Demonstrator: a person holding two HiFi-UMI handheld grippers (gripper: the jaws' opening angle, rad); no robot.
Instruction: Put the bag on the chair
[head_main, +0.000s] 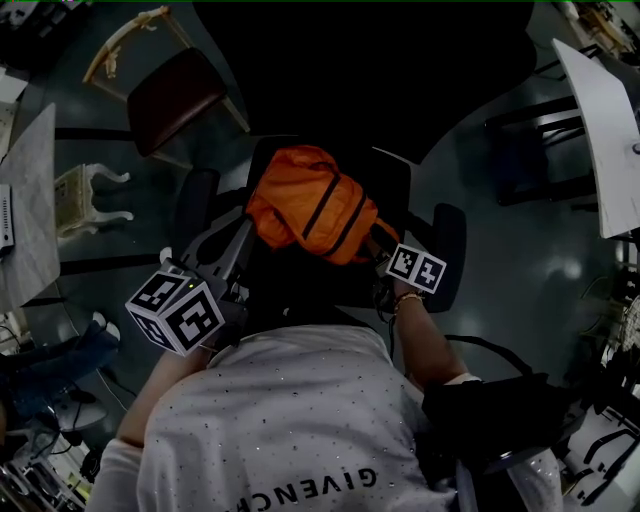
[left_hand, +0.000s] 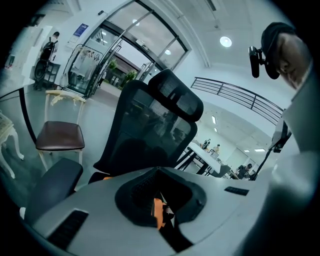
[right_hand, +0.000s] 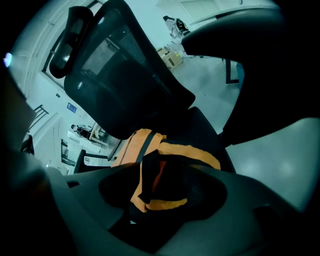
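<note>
Between the parted jaws of the right gripper (right_hand: 161, 187) we find the orange bag (right_hand: 134, 150) on the chair (right_hand: 125, 70); the left gripper (left_hand: 159, 212) clamps its edge.

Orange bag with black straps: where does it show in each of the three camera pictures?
Head view: orange bag at centre, on the black mesh office chair.
Left gripper view: only an orange sliver, bottom centre.
Right gripper view: lower centre, below the backrest.
Shared landmark: the chair's backrest.
</note>
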